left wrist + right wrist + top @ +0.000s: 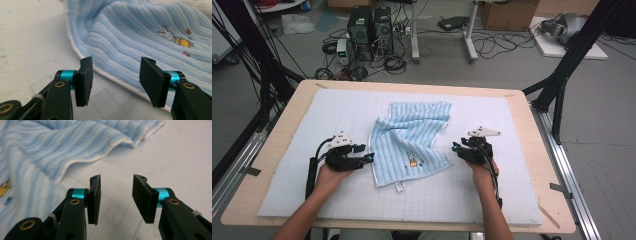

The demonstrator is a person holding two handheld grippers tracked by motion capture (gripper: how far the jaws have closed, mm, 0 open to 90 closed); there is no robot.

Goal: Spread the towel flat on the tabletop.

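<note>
Black-padded and spread, the left hand-held gripper [368, 159] is hovering at the near-left hem of a rumpled blue striped towel [409, 142] — nothing pinched. Across it the right hand-held gripper [455, 148] is gaping empty. Beyond, the towel is lying mid-counter [522, 125]; a shallow bite risks slipping off its thick hem.

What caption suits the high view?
Two open grippers, left and right, flank a rumpled blue striped towel on a gridded mat.
</note>
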